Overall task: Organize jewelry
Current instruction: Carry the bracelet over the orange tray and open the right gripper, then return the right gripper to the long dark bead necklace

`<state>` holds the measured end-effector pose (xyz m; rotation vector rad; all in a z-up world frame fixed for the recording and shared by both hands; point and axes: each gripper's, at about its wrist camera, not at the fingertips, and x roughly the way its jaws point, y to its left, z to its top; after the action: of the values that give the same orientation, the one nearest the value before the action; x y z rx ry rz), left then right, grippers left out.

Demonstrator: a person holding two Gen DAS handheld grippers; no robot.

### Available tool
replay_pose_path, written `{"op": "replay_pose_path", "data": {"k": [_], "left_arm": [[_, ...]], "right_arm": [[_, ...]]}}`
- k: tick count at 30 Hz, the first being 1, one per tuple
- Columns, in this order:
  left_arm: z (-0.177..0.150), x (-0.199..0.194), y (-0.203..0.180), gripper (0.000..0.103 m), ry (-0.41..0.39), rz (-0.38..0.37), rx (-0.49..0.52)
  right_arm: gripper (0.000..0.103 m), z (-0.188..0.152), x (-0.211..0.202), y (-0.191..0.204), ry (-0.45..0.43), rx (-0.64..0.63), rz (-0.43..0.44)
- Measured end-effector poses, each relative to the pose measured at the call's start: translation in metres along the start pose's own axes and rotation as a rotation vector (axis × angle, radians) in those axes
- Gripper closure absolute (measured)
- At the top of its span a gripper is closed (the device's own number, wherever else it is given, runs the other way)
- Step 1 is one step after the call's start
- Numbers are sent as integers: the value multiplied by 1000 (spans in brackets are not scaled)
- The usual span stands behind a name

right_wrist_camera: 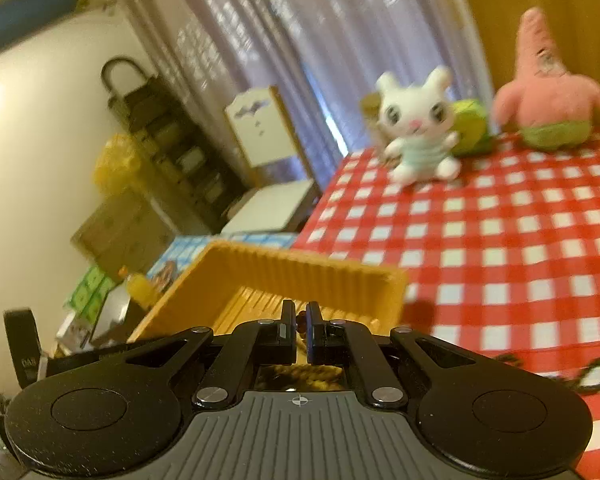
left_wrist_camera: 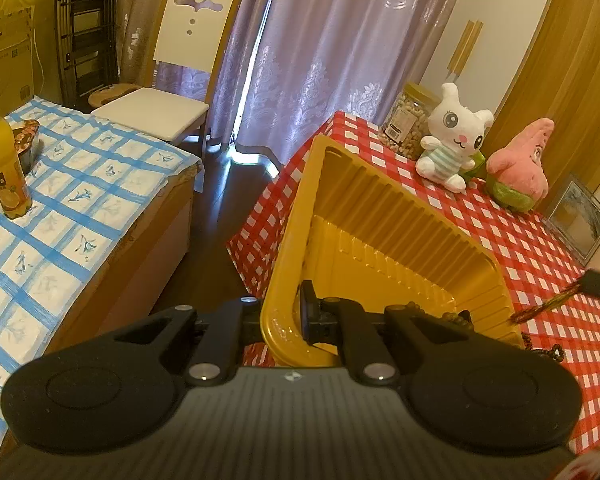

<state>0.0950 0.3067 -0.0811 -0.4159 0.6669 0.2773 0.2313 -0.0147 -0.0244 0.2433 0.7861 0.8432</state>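
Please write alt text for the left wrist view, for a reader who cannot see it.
The left tool grips the near rim of a ribbed yellow tray, tilted on a table with a red checked cloth. A white rabbit toy, a pink star toy and a jar stand behind it; dark beads show at the tray's near edge.

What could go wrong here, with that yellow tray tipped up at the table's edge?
1. The left claw grips only the rim of the yellow tray, which juts past the corner of the red checked table; a slip could drop it to the floor.
2. The right claw pinches something small and dark over the tray; released off target, it could miss.
3. A beaded chain lies near the tray and could get dragged.
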Motion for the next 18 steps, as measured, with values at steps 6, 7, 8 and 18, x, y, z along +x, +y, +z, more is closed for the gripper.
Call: {"op": "replay_pose_path", "data": {"k": [6, 7, 8, 18], "left_arm": [[0, 0, 0, 95, 0, -6, 1], [0, 0, 1, 95, 1, -7, -1], [1, 0, 1, 95, 1, -8, -1], [1, 1, 1, 95, 2, -9, -3]], "right_arm": [[98, -8, 36, 4, 77, -10, -11], [98, -8, 38, 5, 82, -12, -16], [98, -7, 41, 6, 93, -15, -15], [89, -4, 18, -8, 46, 8, -81]]}}
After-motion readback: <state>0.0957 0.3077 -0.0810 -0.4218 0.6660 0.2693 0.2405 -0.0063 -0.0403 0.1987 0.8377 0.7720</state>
